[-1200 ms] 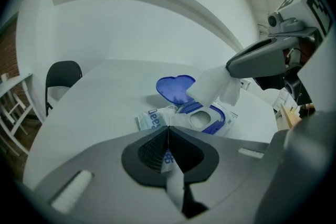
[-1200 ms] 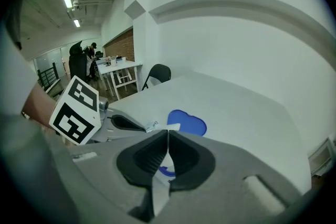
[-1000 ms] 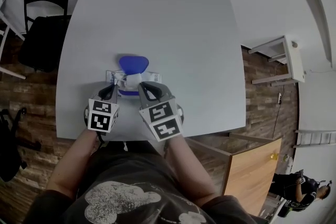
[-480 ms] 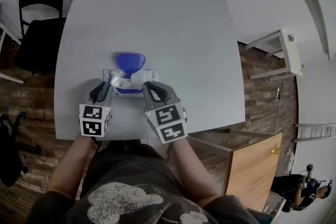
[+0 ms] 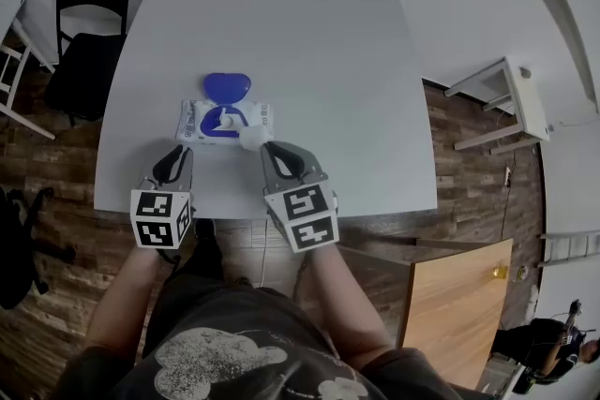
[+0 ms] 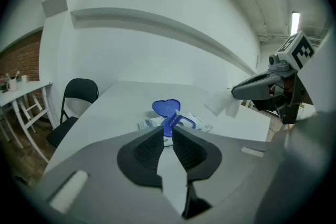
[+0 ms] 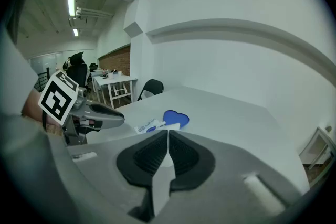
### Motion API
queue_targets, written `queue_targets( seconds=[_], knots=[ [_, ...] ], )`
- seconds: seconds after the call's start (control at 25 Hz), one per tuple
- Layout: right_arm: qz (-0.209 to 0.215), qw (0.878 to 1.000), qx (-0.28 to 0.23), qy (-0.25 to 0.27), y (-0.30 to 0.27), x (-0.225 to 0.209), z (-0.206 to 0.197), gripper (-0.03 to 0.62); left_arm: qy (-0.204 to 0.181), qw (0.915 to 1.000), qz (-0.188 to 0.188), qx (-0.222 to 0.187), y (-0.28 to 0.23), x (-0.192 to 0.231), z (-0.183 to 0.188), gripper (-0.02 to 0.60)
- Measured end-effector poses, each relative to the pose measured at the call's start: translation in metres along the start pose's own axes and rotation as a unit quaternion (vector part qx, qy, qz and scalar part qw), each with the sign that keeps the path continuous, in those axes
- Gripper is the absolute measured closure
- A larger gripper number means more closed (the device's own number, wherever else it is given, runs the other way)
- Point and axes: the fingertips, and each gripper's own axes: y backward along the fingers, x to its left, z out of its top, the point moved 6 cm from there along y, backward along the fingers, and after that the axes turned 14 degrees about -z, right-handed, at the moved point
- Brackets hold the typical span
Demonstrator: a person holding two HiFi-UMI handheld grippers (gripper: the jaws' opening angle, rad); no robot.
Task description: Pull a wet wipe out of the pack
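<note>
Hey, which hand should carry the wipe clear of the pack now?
Right. The right hand-held gripper is shut on the wet wipe beside the pack; the left hand-held gripper, jaws just closing partway, holds nothing.

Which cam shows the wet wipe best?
Left gripper view: the wet wipe hangs unobstructed from the right tool's tip. Head view shows only a small white wad; right gripper view mostly hides it between shut jaws.
</note>
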Motion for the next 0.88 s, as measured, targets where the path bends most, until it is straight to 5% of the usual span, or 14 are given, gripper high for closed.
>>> queue_targets(
  seconds=[0.2, 0.88],
  knots=[
    [0.001, 1.0, -0.026, -0.002, 0.05, -0.001, -0.02, 0.592, 0.009, 0.9996, -0.007, -0.024, 0.034, -0.054, -0.011, 0.563],
    [-0.022, 0.994, -0.1, -0.041, 0.209, -0.011, -0.078, 0.594, -0.008, 0.9948, 0.006, -0.101, 0.147, -0.184, -0.023, 0.563]
  ],
)
